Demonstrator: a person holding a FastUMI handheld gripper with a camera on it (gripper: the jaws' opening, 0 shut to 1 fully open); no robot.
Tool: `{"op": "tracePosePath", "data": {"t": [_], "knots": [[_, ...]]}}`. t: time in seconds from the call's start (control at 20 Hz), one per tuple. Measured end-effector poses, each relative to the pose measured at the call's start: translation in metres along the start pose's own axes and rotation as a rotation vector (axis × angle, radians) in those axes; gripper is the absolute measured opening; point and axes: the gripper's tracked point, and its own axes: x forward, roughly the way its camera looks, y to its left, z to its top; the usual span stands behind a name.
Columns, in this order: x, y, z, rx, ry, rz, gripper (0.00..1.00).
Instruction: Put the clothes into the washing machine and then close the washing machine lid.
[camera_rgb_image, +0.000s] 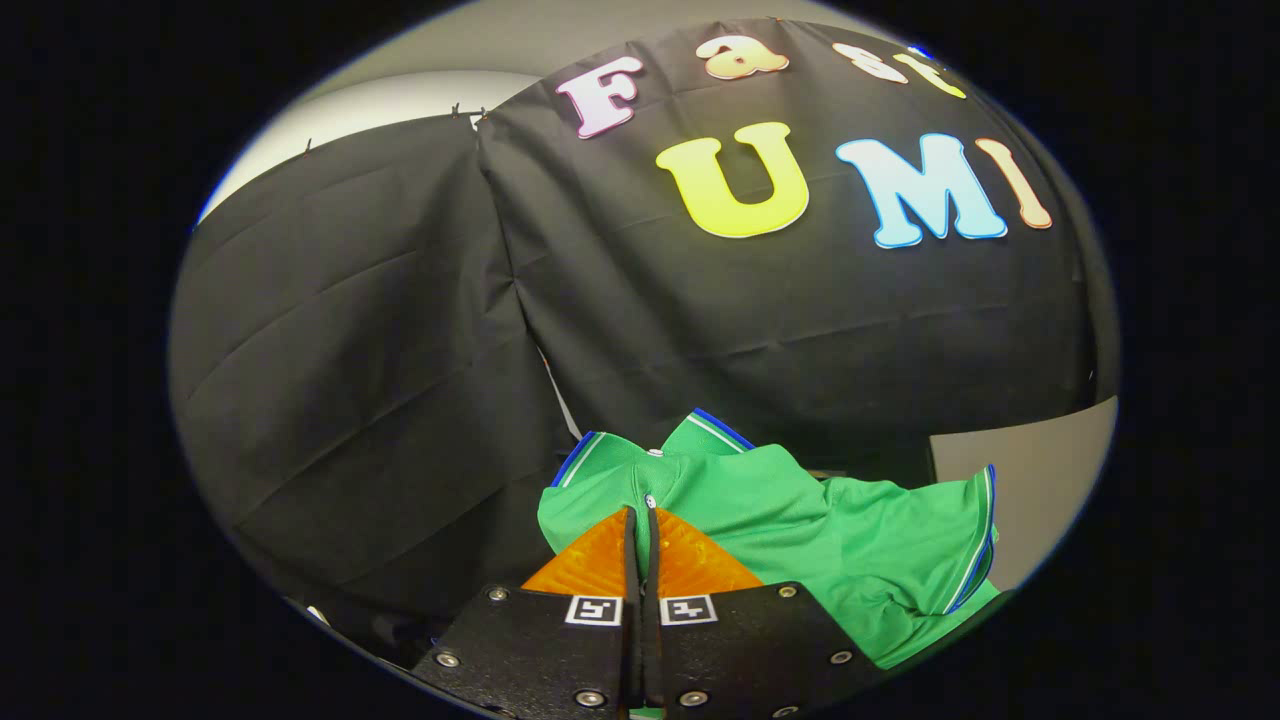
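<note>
**Green shirt pinched in the gripper, held up before the booth wall**

To the left hangs a panel of black cloth (350, 350), creased in long diagonal folds, with a pale wall (400, 100) showing above its top edge, where small clips hold it. Where this panel meets the next one, a narrow pale gap runs down just behind the shirt's collar. In the middle, the gripper (640, 515) has its two fingers drawn together, with only a thin slit between them, and the fabric of a green shirt (800, 530) is caught in that slit near the button placket. The shirt's collar, trimmed in blue and white, rises just beyond the fingertips, and one small button sits right at the tips. The rest of the garment spreads rightward from the fingers in loose folds, ending in a sleeve hem with the same blue and white edging. Further right, behind that sleeve, stands a flat grey panel (1040, 480) against the dark cloth
</note>
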Motion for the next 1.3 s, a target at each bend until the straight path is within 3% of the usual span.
{"op": "tracePosePath", "data": {"t": [0.65,1.0,1.3], "knots": [[0.065,0.048,-0.061,0.022,0.054,0.042,0.0],[0.101,0.027,-0.116,-0.065,0.12,-0.055,0.0],[0.118,0.011,-0.141,-0.065,0.141,-0.091,0.0]]}}
